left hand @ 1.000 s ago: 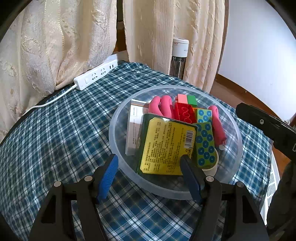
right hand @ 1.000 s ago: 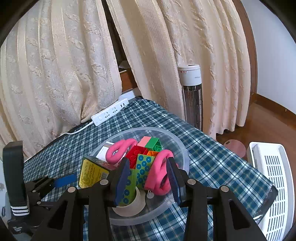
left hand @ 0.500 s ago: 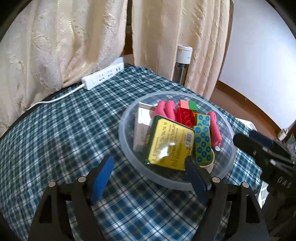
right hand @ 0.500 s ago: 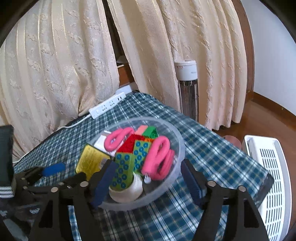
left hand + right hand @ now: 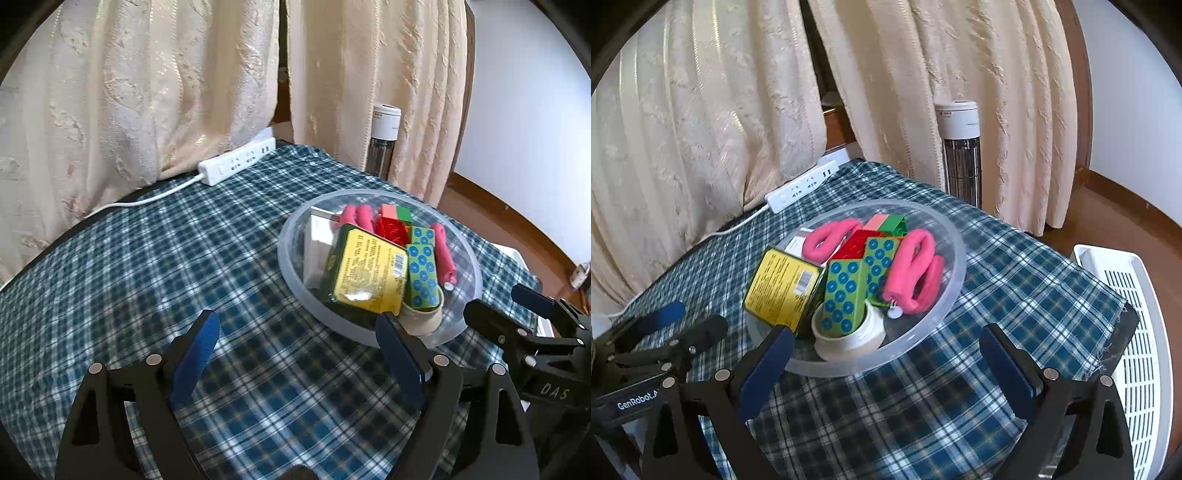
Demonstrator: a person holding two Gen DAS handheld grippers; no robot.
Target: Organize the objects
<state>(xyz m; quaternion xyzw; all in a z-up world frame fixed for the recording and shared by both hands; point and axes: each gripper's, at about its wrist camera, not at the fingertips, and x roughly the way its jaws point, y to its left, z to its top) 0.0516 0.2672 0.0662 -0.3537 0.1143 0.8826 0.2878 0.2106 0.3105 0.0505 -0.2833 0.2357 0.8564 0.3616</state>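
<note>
Both grippers now sit farther back from the clear plastic bowl (image 5: 955, 254) than a second ago, when the right gripper (image 5: 886, 354) was closed around the pink scissors (image 5: 914, 275) and the left gripper (image 5: 295, 347) hung close over the yellow tin (image 5: 365, 275). Each gripper's jaws are opening, with nothing between them.

The bowl stands on the plaid tablecloth (image 5: 147, 266), toward its right side in the left wrist view, holding the tin, the scissors, two green dotted boxes (image 5: 846, 291), a roll of tape (image 5: 849, 338) and some toy bricks (image 5: 892, 223).

It looks light but loosely stacked, so tilting it would probably spill the pile. Its smooth wall seems slippery; the rim is likely the best place to pinch, perhaps on both sides. The tin looks stiff and should take a firm squeeze across its narrow edges.

A white power strip (image 5: 236, 166) lies by cream curtains (image 5: 701, 110), beside a tower heater (image 5: 960, 147) and a white plastic basket (image 5: 1137, 332).
</note>
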